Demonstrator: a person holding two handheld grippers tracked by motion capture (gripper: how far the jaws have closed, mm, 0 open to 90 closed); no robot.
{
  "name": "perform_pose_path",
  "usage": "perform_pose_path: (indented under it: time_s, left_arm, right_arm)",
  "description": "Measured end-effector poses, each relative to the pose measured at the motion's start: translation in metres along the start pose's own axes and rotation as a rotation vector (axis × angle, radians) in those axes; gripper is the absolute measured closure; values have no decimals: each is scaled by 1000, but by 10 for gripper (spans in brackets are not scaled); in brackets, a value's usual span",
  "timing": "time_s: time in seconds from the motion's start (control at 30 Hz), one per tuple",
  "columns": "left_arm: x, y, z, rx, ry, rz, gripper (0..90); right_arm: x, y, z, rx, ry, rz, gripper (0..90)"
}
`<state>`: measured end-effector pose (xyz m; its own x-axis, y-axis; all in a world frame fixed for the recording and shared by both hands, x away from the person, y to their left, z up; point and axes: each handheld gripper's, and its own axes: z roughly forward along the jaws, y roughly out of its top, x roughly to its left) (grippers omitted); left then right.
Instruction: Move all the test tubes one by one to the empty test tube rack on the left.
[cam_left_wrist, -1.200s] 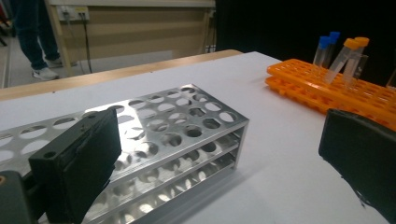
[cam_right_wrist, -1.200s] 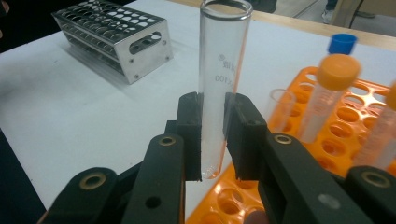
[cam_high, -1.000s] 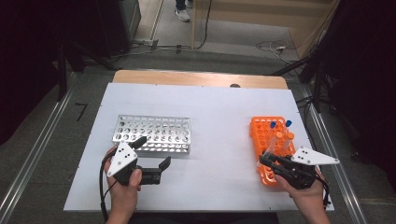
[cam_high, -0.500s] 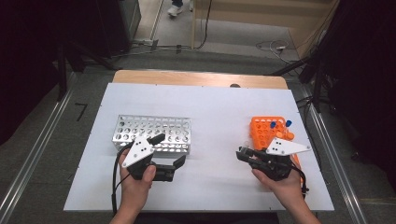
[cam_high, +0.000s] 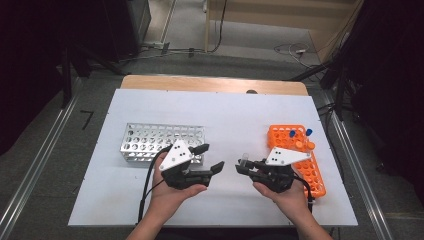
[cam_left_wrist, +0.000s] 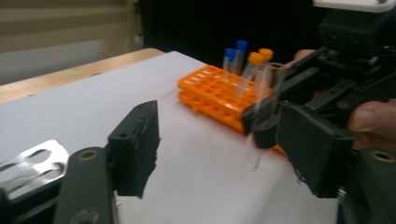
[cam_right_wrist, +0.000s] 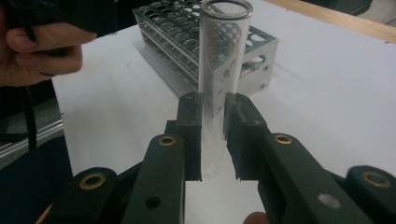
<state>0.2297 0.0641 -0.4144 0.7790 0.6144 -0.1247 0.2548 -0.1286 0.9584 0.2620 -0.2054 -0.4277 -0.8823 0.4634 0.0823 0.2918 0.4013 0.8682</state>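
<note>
Both tools meet near the front middle of the table (cam_high: 150, 107) in the high view. The right tool (cam_high: 243, 168) grips a clear uncapped tube (cam_high: 244, 159) upright and points it leftward, away from the orange rack (cam_high: 296, 150) at the table's right side, where several capped tubes stand. The left tool (cam_high: 211, 157) faces it with its jaws spread wide, the two tips well apart and nothing between them. That looks like a hand-over being set up: one tool offers the tube, the other waits open to receive it. The metal rack (cam_high: 145, 141) lies just behind the left tool, so it is probably where the tube is headed.

From the left gripper view, the left tool (cam_left_wrist: 224, 154) shows its two black jaws wide apart, framing the scene ahead. The right tool (cam_left_wrist: 266, 119) comes in from the right with the tube (cam_left_wrist: 261, 112) clamped around its middle, leaving its top and bottom free, which gives the empty jaws a place to take hold. Behind stands the orange rack (cam_left_wrist: 212, 93) with blue-capped and orange-capped tubes leaning in it.

Along the right gripper view, the right tool (cam_right_wrist: 213, 135) pinches the tube (cam_right_wrist: 219, 70) between its pads, low on the glass, the open rim up so it stays vertical. The metal rack (cam_right_wrist: 187, 42) sits beyond, its holes all empty as far as they can be seen. A hand (cam_right_wrist: 37, 51) shows at the upper left.
</note>
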Motion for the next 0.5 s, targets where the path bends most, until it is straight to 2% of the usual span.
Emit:
perform_pose_path:
  time_s: [0.1, 0.17, 0.2, 0.43, 0.5]
  left_arm:
    - [-5, 1, 7, 8, -45, 7, 448]
    - [-6, 1, 9, 11, -53, 7, 508]
    - [-7, 1, 13, 23, -75, 8, 531]
    - [-13, -1, 22, 46, -103, 22, 588]
    - [-14, -2, 24, 55, -108, 26, 630]
  right_arm:
    - [5, 0, 5, 13, 11, -12, 740]
    - [7, 0, 7, 19, 18, -20, 740]
    - [9, 0, 8, 23, 19, -23, 740]
    - [17, 1, 13, 29, 43, -38, 740]
    - [21, 0, 17, 40, 59, -47, 740]
